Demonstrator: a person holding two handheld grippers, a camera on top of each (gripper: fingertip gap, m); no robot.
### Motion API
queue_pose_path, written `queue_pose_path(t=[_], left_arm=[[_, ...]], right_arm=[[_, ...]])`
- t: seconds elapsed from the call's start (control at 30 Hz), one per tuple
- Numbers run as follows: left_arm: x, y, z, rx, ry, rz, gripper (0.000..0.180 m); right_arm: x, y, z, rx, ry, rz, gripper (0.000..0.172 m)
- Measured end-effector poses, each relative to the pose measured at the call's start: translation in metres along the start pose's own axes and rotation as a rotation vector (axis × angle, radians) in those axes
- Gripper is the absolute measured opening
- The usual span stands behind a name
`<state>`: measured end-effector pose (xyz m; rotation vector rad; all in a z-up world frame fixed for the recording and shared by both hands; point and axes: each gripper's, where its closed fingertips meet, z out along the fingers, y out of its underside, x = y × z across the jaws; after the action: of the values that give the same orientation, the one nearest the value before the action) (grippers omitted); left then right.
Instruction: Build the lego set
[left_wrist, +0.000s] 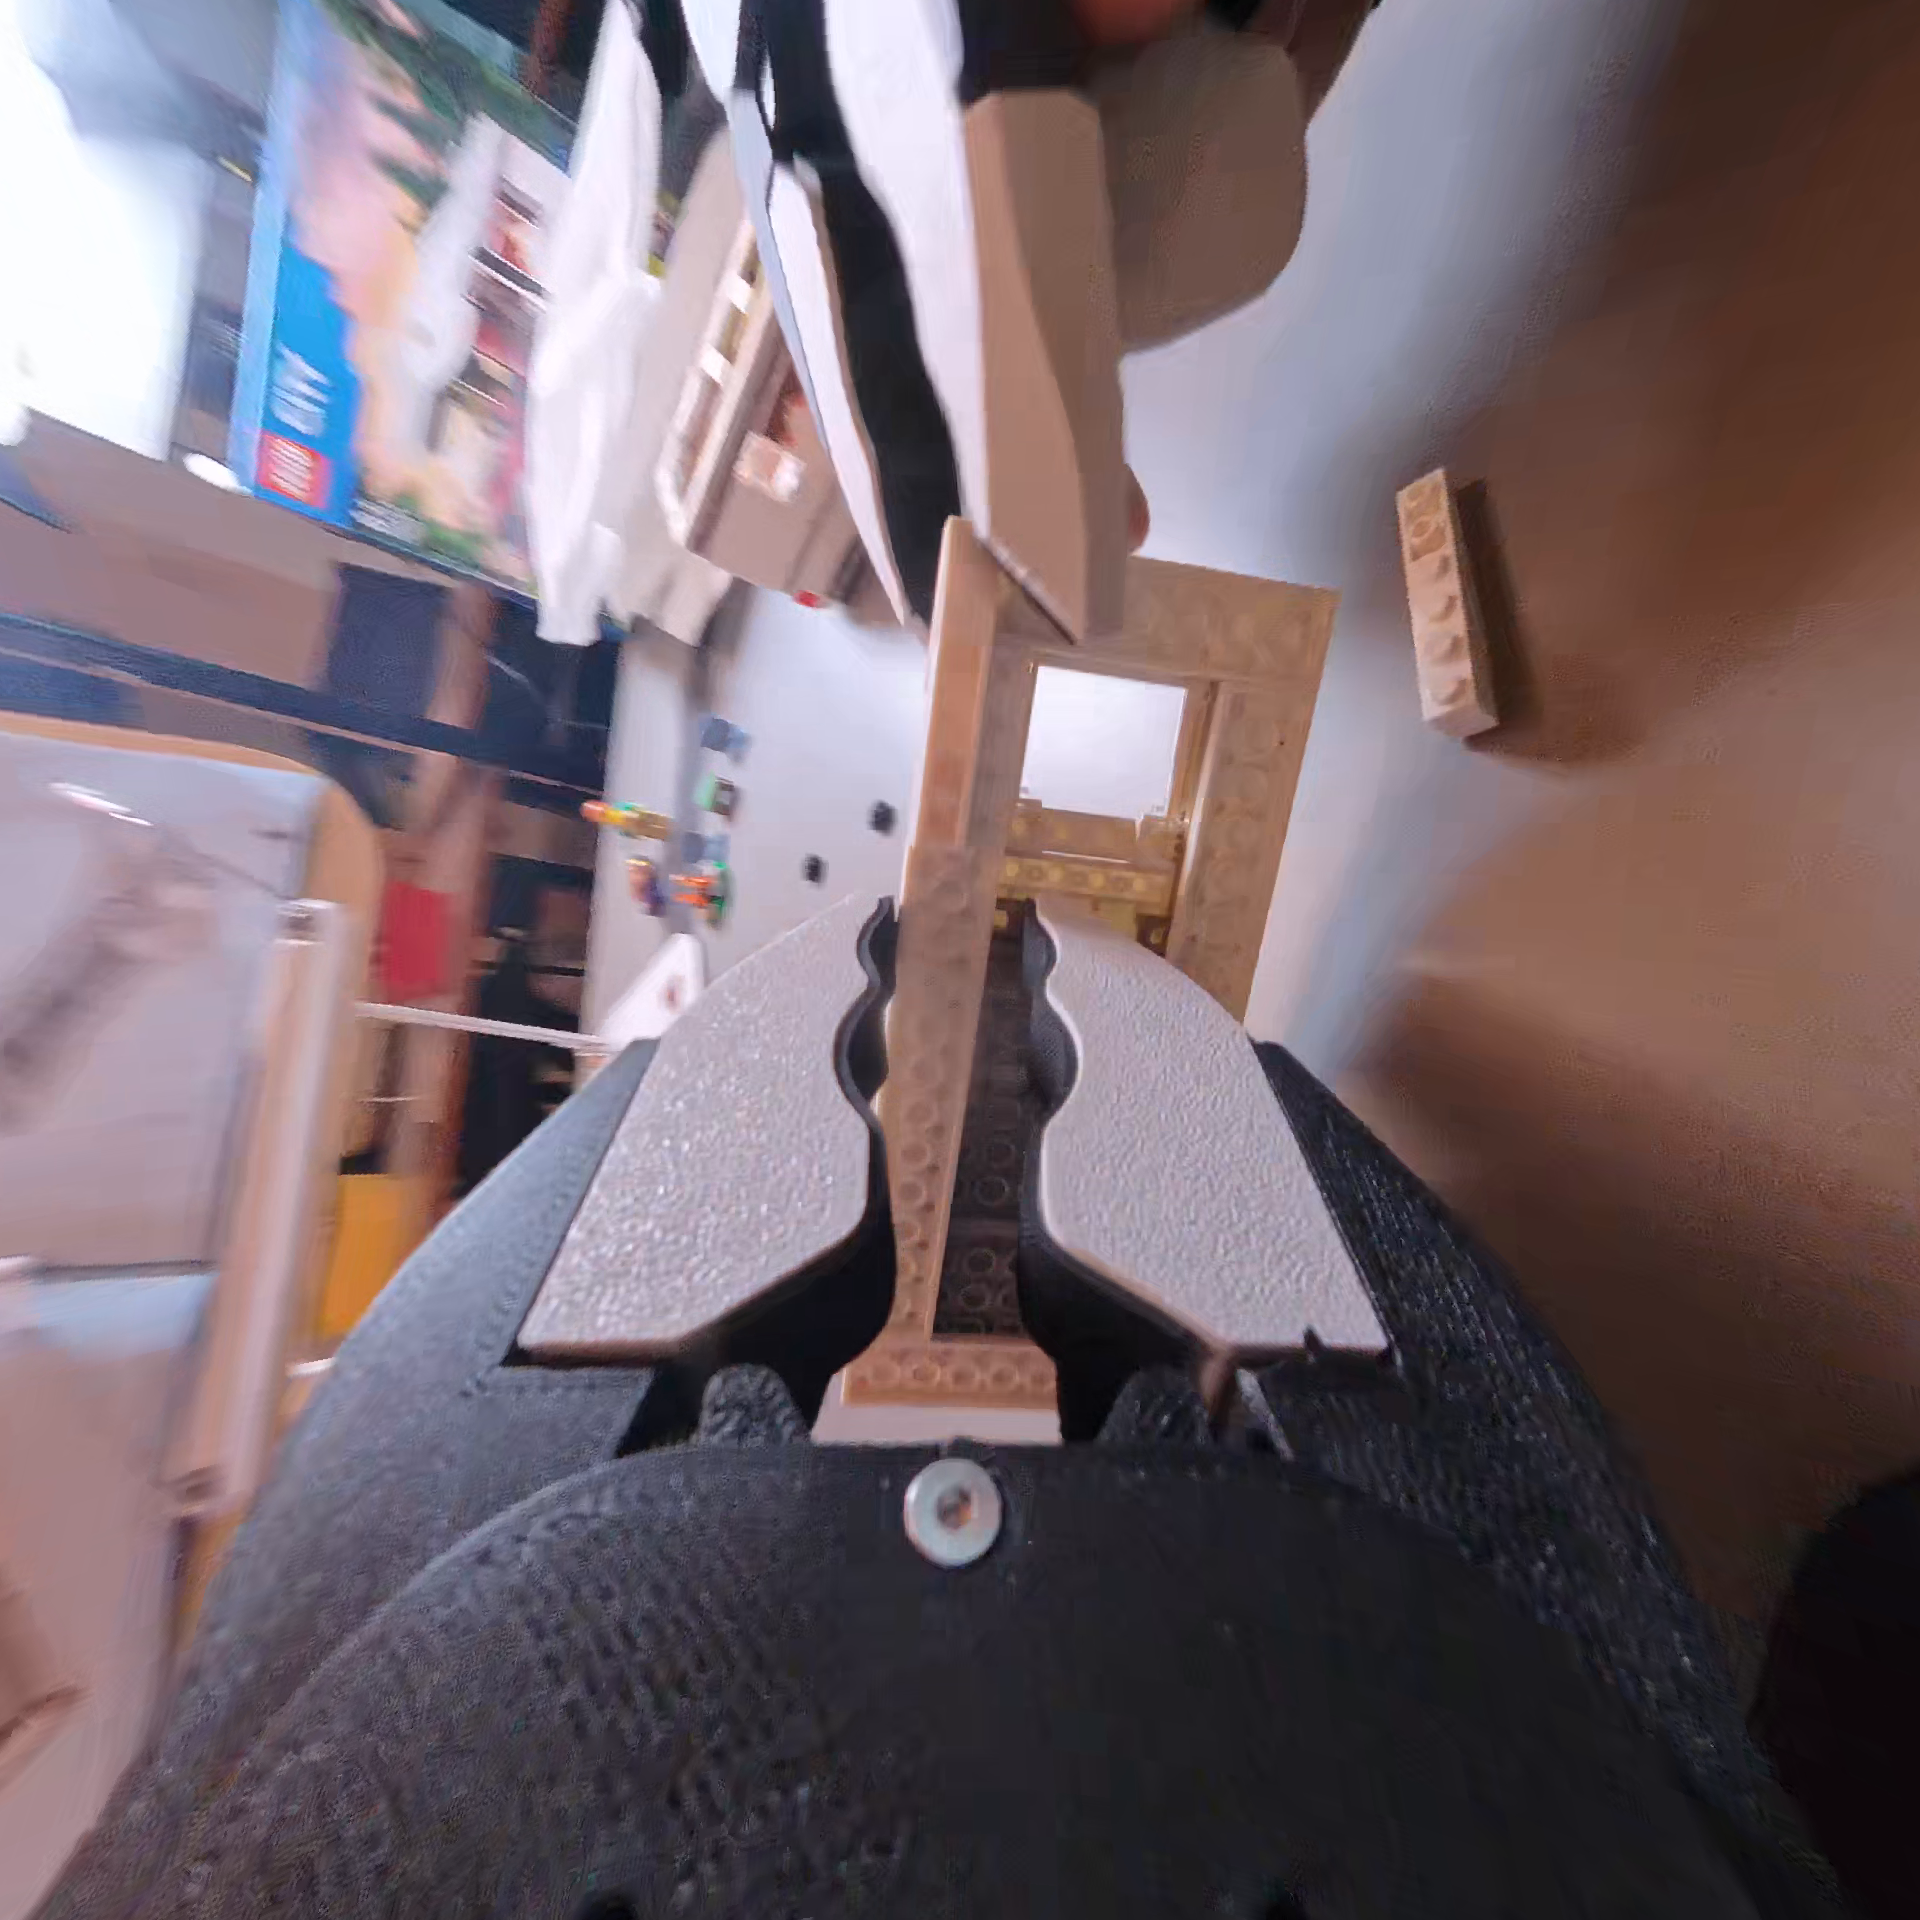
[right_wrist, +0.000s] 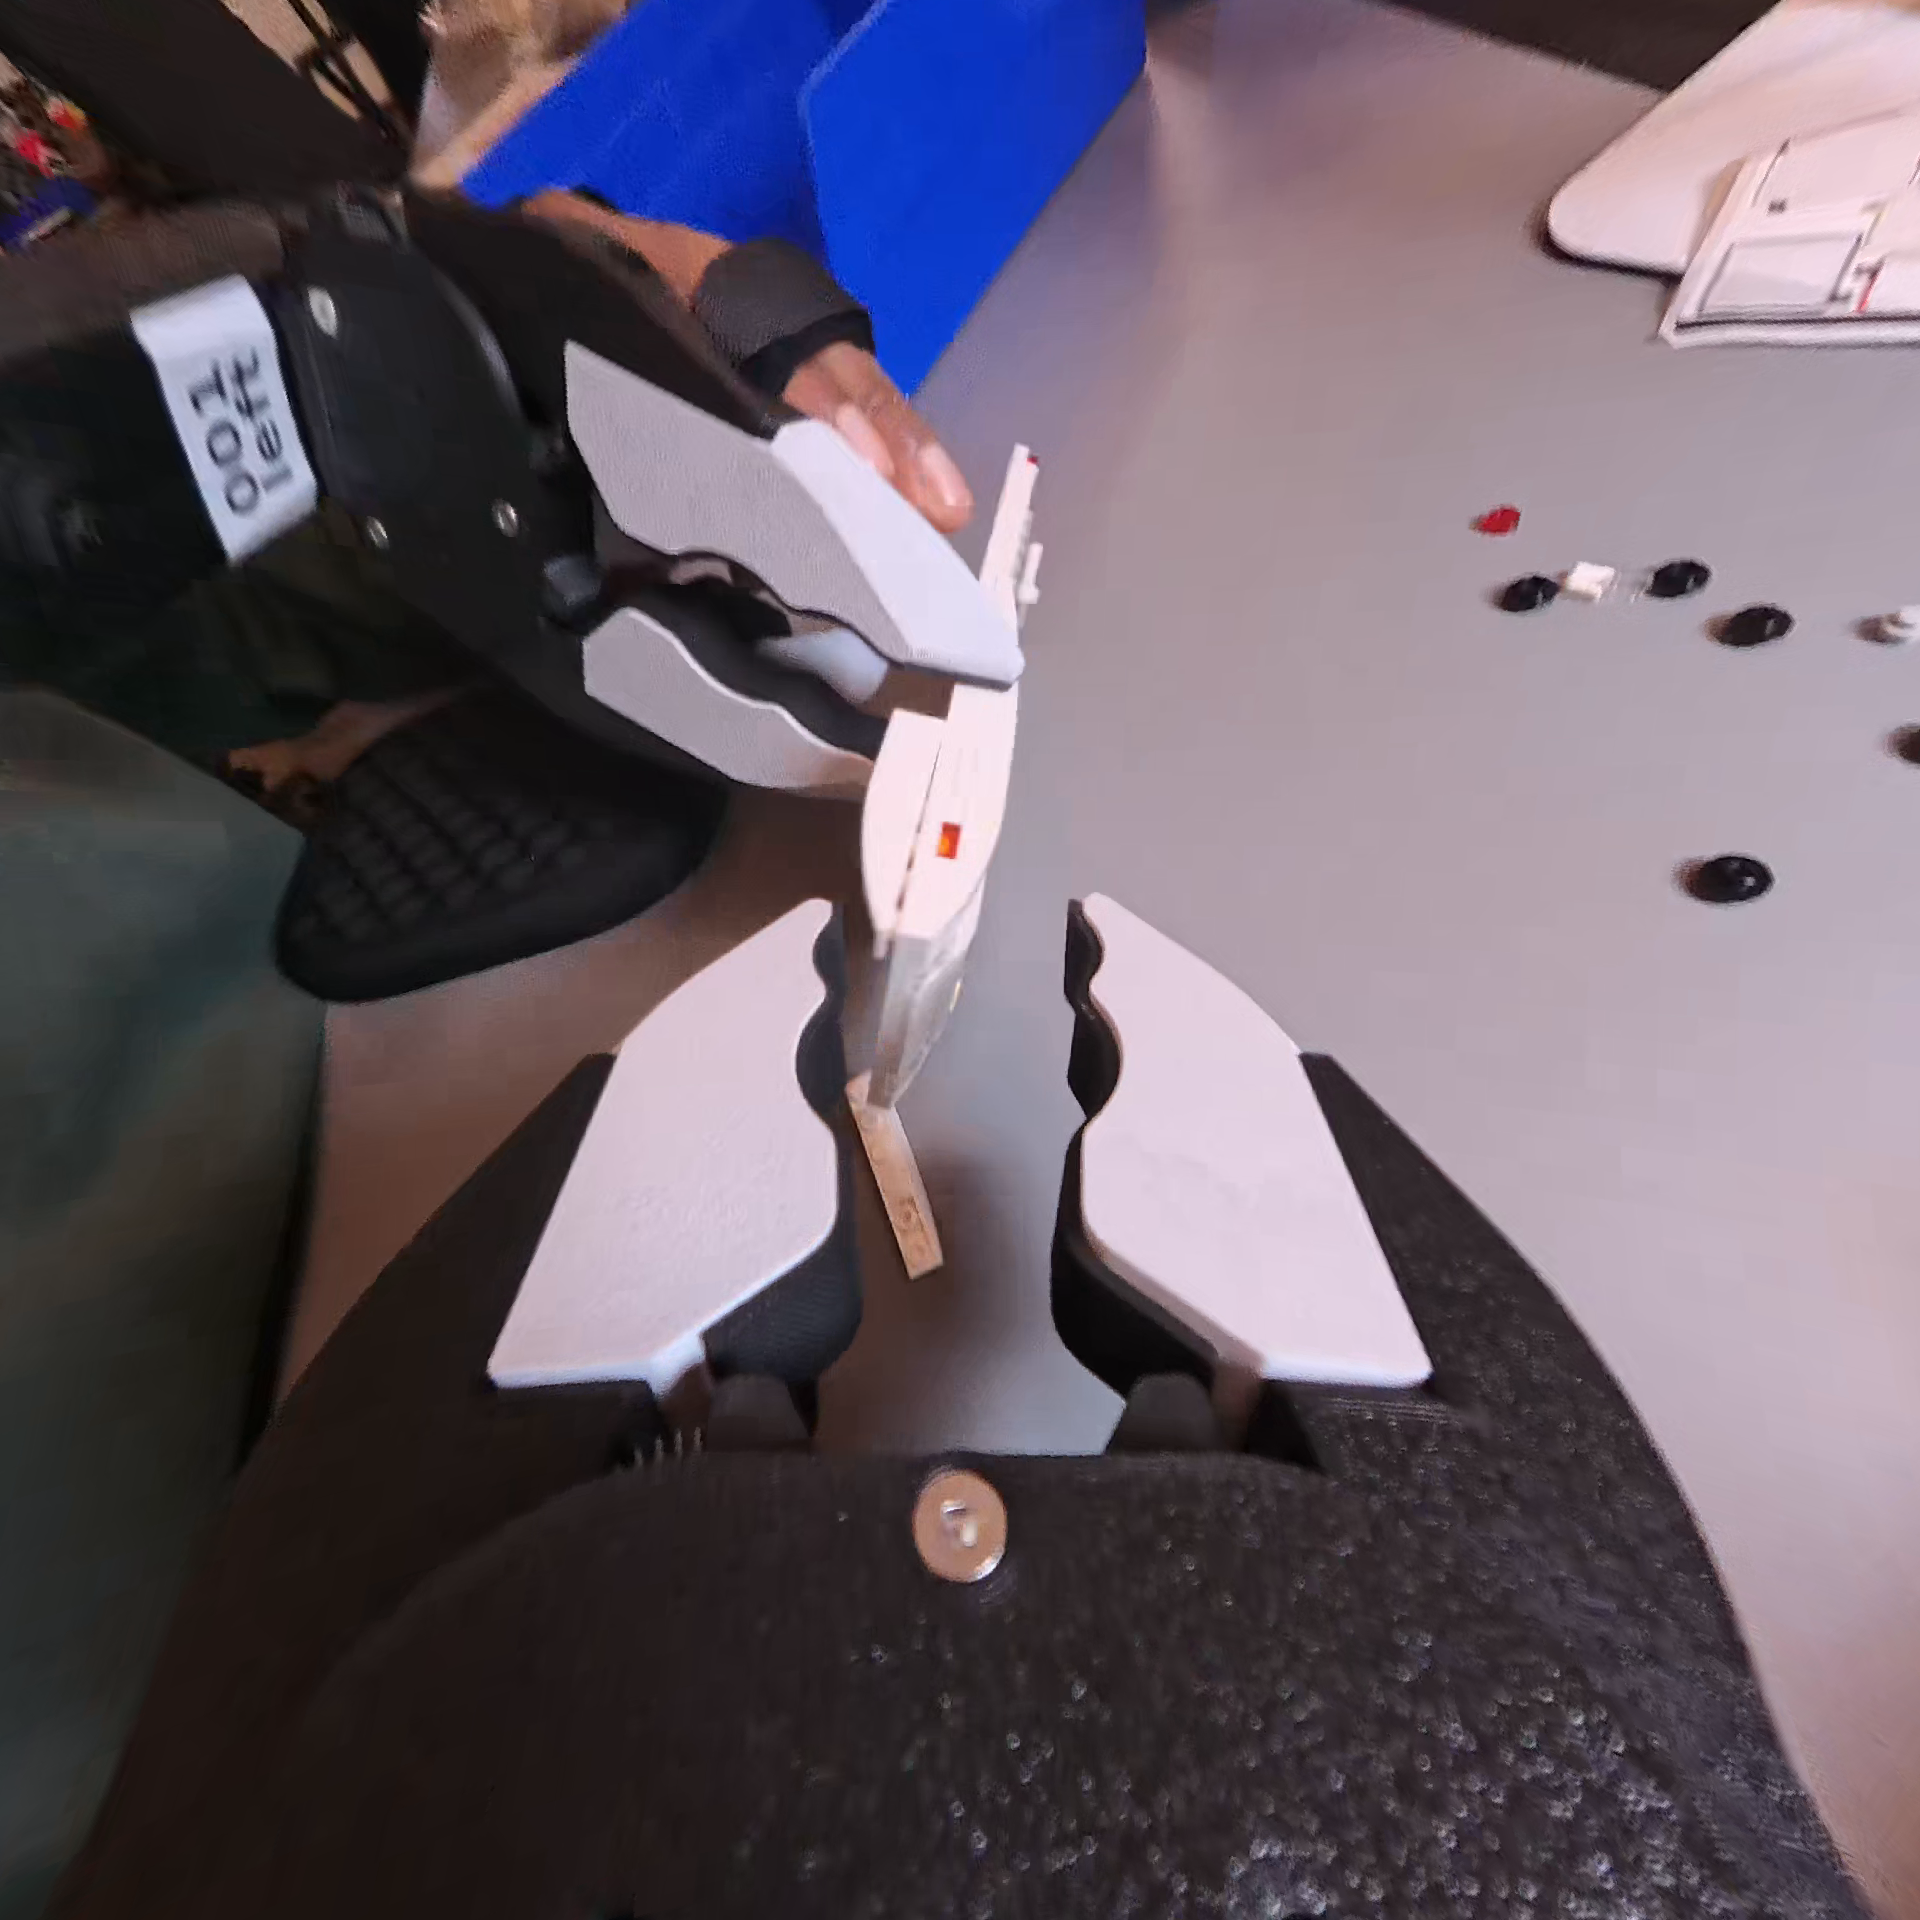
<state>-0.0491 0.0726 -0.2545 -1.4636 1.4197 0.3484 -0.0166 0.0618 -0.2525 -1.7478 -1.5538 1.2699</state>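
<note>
Blurred tan brick assembly (left_wrist: 940, 1039) fills left hand-held gripper (left_wrist: 956, 925).

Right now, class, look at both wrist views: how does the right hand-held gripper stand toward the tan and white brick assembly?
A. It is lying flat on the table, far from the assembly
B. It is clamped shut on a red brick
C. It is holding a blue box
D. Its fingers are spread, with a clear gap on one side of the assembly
D: the right hand-held gripper has its fingers apart, and grey table shows between one finger and the brick assembly, which the left hand-held gripper clamps.

tan brick frame (left_wrist: 1101, 790) | upright | clamped in left gripper (left_wrist: 956, 925)
</note>
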Motion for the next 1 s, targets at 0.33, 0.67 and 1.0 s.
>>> queue_pose_path(t=[0.33, 0.67, 1.0], left_arm=[[0.003, -0.010, -0.017, 0.090, -0.066, 0.027, 0.044], [0.024, -0.028, -0.016, 0.168, 0.351, -0.250, 0.028], [0.027, -0.028, -0.016, 0.167, 0.324, -0.217, 0.026]], right_arm=[[-0.009, -0.005, 0.005, 0.066, 0.184, -0.474, 0.020], [-0.020, 0.003, 0.017, 0.043, 0.265, -0.777, 0.020], [-0.024, 0.004, 0.013, 0.070, 0.258, -0.759, 0.019]])
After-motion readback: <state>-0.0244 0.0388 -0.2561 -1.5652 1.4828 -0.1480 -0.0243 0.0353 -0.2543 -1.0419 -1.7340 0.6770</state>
